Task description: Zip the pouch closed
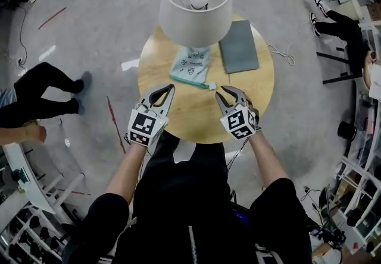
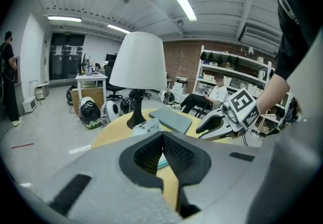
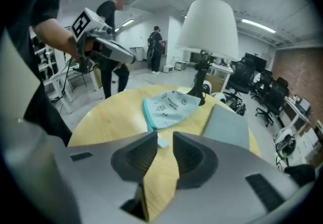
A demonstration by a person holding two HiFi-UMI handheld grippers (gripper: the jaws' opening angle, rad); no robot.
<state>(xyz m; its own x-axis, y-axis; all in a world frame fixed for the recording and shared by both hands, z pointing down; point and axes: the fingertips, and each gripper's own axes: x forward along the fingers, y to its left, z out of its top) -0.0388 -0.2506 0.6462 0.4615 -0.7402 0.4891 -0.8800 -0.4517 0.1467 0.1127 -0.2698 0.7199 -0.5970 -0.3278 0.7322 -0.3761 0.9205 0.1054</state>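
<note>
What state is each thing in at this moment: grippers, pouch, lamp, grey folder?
left gripper: shut, empty.
right gripper: open, empty.
pouch: flat on the table, untouched; zip unclear.
lamp: upright.
grey folder: closed, flat beside the pouch.

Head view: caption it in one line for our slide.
Left gripper and right gripper poised near the pouch on the table.

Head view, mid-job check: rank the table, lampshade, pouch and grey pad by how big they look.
1. Table, clearly the largest.
2. Lampshade, though it sits nearer the camera, which inflates it.
3. Grey pad and pouch look about alike, so I won't rank them.
</note>
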